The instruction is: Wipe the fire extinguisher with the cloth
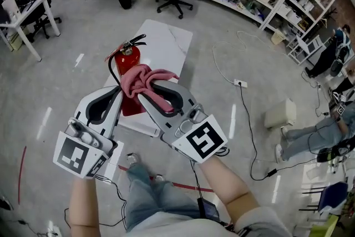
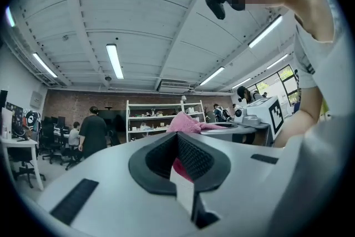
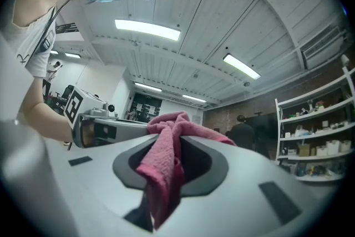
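At the centre of the head view the right gripper (image 1: 145,92) has its jaws clamped on the pink cloth (image 1: 145,79). The cloth bunches up over the jaw tips and spills toward the upper right of them. In the right gripper view the cloth (image 3: 166,158) is pinched between the two dark pads, one fold standing above them and a longer tail hanging down the middle toward the bottom of the frame.

The left gripper (image 1: 117,90) lies just to the left, its tip touching the cloth's left edge. In the left gripper view its jaws are drawn together, with pink showing low in the slit. Whether that is pinched or only behind, I cannot tell.

The red fire extinguisher (image 1: 128,59) stands directly beyond the two grippers, its black handle and hose above the cloth and its body partly hidden behind the jaws. It rests on a white table (image 1: 166,41) in the upper middle of the frame.
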The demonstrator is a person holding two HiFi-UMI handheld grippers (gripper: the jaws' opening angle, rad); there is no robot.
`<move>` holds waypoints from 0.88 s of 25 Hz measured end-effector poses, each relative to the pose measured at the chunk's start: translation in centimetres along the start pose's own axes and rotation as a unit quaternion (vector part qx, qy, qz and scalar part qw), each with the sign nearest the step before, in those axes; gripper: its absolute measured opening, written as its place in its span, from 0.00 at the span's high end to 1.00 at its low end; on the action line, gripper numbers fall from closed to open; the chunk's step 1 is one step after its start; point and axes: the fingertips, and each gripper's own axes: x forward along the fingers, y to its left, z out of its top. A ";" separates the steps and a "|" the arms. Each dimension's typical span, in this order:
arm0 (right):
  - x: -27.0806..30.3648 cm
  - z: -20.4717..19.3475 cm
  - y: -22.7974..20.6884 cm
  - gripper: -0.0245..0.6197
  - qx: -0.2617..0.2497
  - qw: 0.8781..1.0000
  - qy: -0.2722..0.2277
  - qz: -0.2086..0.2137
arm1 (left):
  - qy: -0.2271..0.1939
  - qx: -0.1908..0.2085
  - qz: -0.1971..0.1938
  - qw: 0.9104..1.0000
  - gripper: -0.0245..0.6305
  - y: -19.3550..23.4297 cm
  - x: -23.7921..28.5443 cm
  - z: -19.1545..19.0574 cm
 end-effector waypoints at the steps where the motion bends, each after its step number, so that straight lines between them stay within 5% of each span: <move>1: -0.1 0.6 0.1 0.82 -0.002 1.000 -0.002 0.000 | 0.000 -0.003 0.002 1.000 0.95 -0.1 -0.1 0.5; 22: -6.4 2.5 3.5 0.82 0.012 1.000 -0.016 -0.005 | -0.015 -0.015 -0.003 1.000 0.95 -6.2 -2.3 2.4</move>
